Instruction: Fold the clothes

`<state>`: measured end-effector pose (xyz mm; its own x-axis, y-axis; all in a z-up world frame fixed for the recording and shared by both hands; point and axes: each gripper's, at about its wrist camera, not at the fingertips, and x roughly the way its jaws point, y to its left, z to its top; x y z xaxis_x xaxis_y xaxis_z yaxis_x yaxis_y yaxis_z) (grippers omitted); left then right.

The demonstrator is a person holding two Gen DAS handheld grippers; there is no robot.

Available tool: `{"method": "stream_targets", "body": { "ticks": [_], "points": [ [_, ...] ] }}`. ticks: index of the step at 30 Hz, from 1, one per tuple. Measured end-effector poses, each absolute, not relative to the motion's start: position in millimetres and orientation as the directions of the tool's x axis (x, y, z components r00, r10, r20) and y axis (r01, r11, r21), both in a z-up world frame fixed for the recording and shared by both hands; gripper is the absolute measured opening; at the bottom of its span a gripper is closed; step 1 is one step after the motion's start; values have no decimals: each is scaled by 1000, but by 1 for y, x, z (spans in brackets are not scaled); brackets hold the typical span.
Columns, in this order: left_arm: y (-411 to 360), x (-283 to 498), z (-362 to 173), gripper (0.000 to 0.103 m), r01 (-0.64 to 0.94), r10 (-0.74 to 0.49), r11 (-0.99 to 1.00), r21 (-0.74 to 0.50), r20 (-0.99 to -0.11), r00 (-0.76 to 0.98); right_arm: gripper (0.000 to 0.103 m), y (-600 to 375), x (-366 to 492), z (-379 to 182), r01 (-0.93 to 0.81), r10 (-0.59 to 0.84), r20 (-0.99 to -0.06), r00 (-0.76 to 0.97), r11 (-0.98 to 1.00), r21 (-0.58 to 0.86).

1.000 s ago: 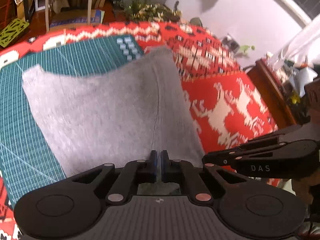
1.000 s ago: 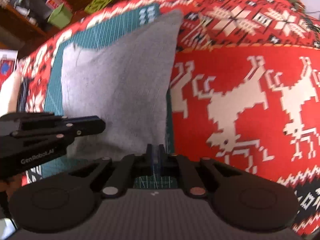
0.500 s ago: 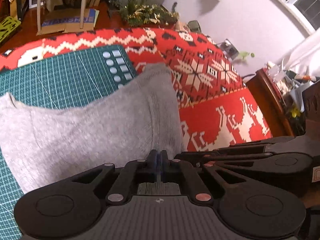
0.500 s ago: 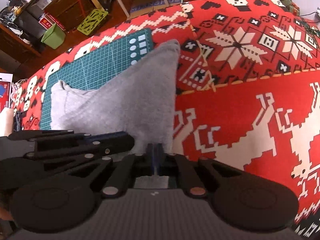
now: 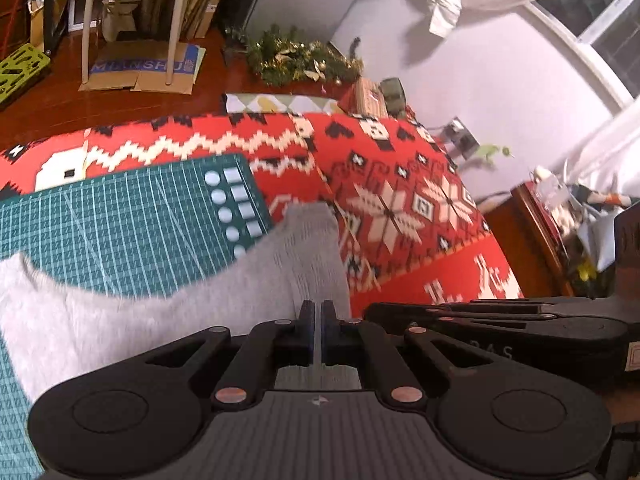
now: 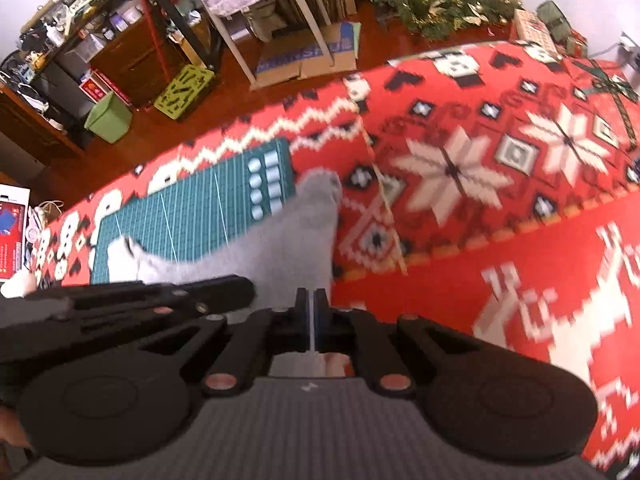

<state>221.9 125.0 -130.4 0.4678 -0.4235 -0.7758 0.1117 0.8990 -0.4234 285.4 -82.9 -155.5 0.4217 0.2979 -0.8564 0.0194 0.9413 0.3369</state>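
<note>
A grey knit garment [image 5: 168, 316] hangs stretched between both grippers, its far edge trailing on the green cutting mat [image 5: 120, 224]. My left gripper [image 5: 315, 312] is shut on the garment's near edge. In the right wrist view the same grey garment [image 6: 296, 236] runs from the mat [image 6: 200, 216] up into my right gripper [image 6: 311, 300], which is shut on it. The two grippers are side by side and close: the right one appears at the right of the left view [image 5: 500, 332], the left one at the left of the right view [image 6: 140, 300].
A red patterned blanket [image 5: 400, 208] covers the table under the mat. Beyond the far edge are a wooden floor, a white chair frame [image 5: 132, 20], flattened cardboard [image 5: 144, 68], a green crate [image 6: 184, 88] and a green bin [image 6: 108, 118]. A wooden side table [image 5: 536, 236] stands at right.
Both grippers have lifted and tilted up, raising the garment's near edge; much less of the garment lies on the mat, and more of the mat and the room shows.
</note>
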Motion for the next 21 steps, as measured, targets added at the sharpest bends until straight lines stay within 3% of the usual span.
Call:
{"method": "stream_targets", "body": {
  "ticks": [7, 21],
  "points": [
    [121, 235, -149, 3, 127, -398, 915, -384, -800, 449, 0, -77, 306, -184, 47, 270, -874, 405, 948, 315],
    [129, 259, -153, 2, 85, -393, 911, -404, -783, 482, 1, -80, 340, -188, 55, 263, -848, 460, 945, 323]
  ]
}}
